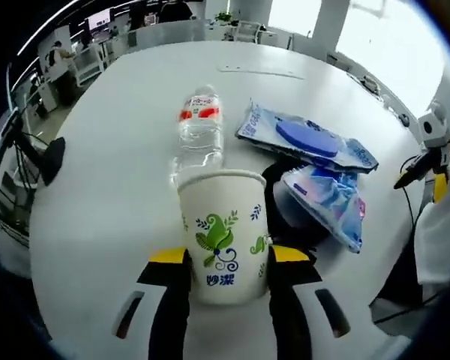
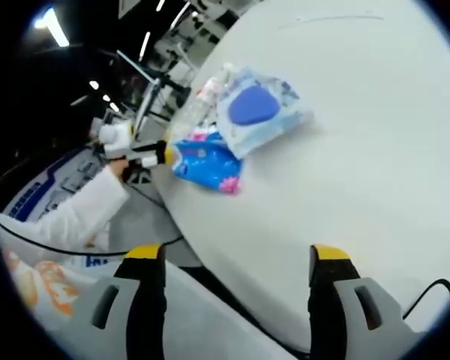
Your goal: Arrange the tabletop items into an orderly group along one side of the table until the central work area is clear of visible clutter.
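the left gripper (image 1: pixel 226 259) clamps a white paper cup with green leaf print (image 1: pixel 223 234) near the clear plastic water bottle (image 1: pixel 199 127) — placing step; next, release beside it. right gripper (image 2: pixel 237 259) gapes wide, empty.

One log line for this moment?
left gripper: shut on paper cup | right gripper: open, empty | bottle, two wipe packs on table
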A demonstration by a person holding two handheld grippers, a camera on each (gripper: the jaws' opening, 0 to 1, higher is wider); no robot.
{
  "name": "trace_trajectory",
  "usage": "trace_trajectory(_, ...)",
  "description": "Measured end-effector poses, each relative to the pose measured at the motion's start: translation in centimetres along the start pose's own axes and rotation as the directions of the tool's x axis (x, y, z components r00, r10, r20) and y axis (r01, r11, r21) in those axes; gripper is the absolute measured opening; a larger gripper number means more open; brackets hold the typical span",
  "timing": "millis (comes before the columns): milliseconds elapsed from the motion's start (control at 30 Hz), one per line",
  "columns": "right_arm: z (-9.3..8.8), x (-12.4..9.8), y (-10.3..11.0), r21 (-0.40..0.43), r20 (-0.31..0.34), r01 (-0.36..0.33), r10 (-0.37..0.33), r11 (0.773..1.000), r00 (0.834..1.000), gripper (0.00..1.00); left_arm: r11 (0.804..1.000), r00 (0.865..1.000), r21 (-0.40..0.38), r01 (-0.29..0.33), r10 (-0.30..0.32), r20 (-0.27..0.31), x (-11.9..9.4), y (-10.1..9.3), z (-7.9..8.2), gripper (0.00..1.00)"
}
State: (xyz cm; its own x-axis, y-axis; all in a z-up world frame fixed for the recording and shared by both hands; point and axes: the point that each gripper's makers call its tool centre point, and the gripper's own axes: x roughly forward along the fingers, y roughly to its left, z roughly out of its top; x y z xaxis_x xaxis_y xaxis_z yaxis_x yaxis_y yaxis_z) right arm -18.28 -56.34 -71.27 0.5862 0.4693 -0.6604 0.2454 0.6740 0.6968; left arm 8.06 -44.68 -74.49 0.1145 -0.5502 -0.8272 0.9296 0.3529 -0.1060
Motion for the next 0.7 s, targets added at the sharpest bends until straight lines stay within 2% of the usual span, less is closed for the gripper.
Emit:
trace_trajectory(167,0.0,-0.2,-0.2,0.007,0.009,0.001,-0.001,1.0,1.0,0.76,0.998,0.998,-0.039,-0.052,0.054,0.041,-1.0,0.8,-0.4,0.38)
trace_trajectory(267,0.1,-0.3,-0.2,0.009,0.013,0.002,-0.002,1.0,1.0,0.76,0.997,0.992,-0.046,-0.06,0.064,0.107,-2.1,0.2,0.5,0.38)
trace_trajectory(333,0.1,-0.4,-0.2,0.009,0.017,0.001,-0.002,1.0,1.0,0.76,0.998,0.988,-0.009,-0.056,0.056,0.147,-2.7,-0.5,1.3,0.39)
trace_trajectory(367,0.2,-0.4,-0.2,0.008,0.018,0.0,-0.001,1.0,1.0,0.75,0.998,0.987,-0.001,-0.06,0.059,0.147,-2.9,-0.7,1.5,0.39)
trace_trajectory(567,0.5,-0.4,0.0,0.003,0.03,-0.003,0.002,1.0,1.0,0.75,0.998,0.972,0.048,-0.043,0.03,0.234,-4.1,-3.0,4.5,0.39)
trace_trajectory(633,0.7,-0.4,0.0,0.004,0.04,-0.005,0.005,1.0,0.999,0.74,0.998,0.962,0.056,-0.036,0.019,0.272,-4.4,-4.0,5.7,0.39)
trace_trajectory(700,0.8,-0.5,0.1,0.007,0.048,-0.007,0.006,1.0,0.999,0.74,0.998,0.946,0.069,-0.011,-0.012,0.324,-4.6,-5.5,7.2,0.39)
